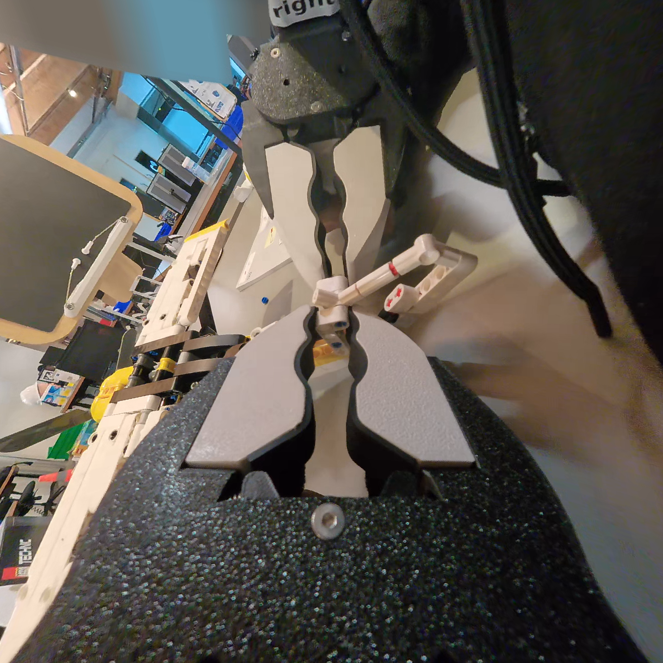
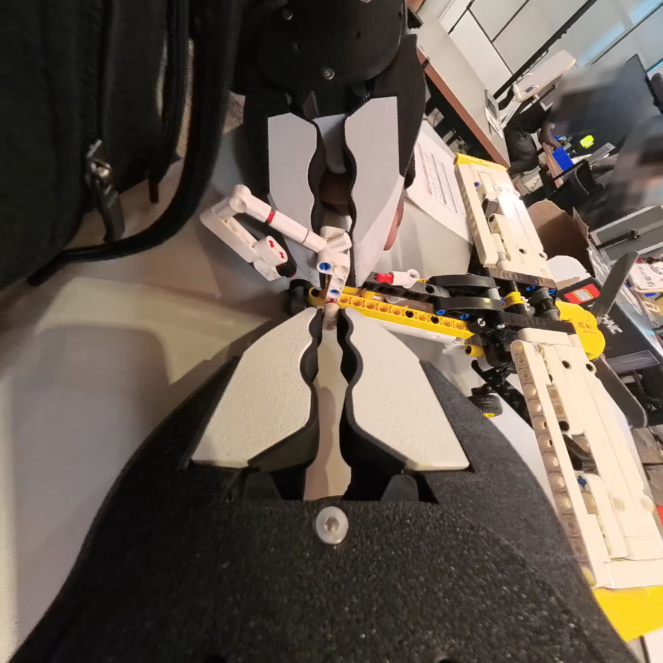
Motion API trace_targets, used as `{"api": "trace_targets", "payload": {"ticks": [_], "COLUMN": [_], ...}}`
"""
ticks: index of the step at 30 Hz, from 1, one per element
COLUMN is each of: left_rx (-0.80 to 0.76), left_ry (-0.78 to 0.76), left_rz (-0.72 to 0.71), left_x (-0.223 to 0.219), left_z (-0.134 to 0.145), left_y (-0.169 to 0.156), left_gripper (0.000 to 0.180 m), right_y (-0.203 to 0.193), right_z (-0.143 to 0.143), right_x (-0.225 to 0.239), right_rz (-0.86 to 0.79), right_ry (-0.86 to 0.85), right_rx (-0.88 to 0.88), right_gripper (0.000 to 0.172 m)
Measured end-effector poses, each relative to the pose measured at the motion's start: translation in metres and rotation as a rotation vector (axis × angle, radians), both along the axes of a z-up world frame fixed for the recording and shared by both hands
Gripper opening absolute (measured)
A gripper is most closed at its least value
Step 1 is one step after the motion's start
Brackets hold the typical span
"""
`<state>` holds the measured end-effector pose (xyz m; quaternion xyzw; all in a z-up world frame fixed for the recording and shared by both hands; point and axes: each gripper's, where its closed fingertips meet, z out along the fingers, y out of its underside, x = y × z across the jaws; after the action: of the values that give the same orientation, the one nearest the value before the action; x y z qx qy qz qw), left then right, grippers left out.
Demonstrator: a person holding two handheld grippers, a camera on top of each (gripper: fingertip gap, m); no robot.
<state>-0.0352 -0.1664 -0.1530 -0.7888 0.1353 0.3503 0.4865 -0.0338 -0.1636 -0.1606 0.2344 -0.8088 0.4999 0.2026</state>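
Speckled black left gripper point(image 1: 332, 315) pinches a white beam point(image 1: 333, 323); facing it, the right gripper point(image 2: 330, 317) nips a small tan peg point(image 2: 330, 315) beside the yellow beam point(image 2: 394, 312). Both narrow holds could twist and slip if the grippers press together misaligned.

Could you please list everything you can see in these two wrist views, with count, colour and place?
white linkage assembly: one, white with red marks, between the two grippers, sticking out to one side
white beam with blue pins: one, at the left gripper's tips
small beige connector: one, at the right gripper's tips
yellow holed beam: one, on the model beside the tips
brick-built aircraft model: one, white, yellow and black, on the table
table: one, pale
paper sheet: one, white, behind the model
dark box: one, far side
left gripper: closed on the white beam
right gripper: closed on the beige connector
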Motion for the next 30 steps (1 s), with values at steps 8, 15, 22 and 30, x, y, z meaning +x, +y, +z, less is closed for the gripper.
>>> {"api": "trace_targets", "payload": {"ticks": [8,15,22,30], "left_rx": [0.013,-0.004,-0.007,0.176], "left_ry": [-0.038,-0.042,-0.136,-0.419], "left_rz": [0.002,0.001,0.031,0.151], "left_x": [-0.003,0.0,0.002,0.004], "left_z": [0.001,0.002,0.001,0.05], "left_y": [-0.002,-0.001,-0.011,0.001], "left_gripper": [0.016,0.018,0.035,0.035], "right_y": [0.037,0.047,0.052,0.081], "right_z": [0.002,-0.004,-0.003,-0.006], "right_x": [-0.017,-0.02,-0.023,-0.046], "right_rz": [-0.08,-0.109,-0.12,-0.304], "right_ry": [-0.057,-0.048,-0.078,0.05], "right_rx": [-0.01,0.037,0.036,0.057], "right_gripper": [0.007,0.007,0.007,0.007]}}
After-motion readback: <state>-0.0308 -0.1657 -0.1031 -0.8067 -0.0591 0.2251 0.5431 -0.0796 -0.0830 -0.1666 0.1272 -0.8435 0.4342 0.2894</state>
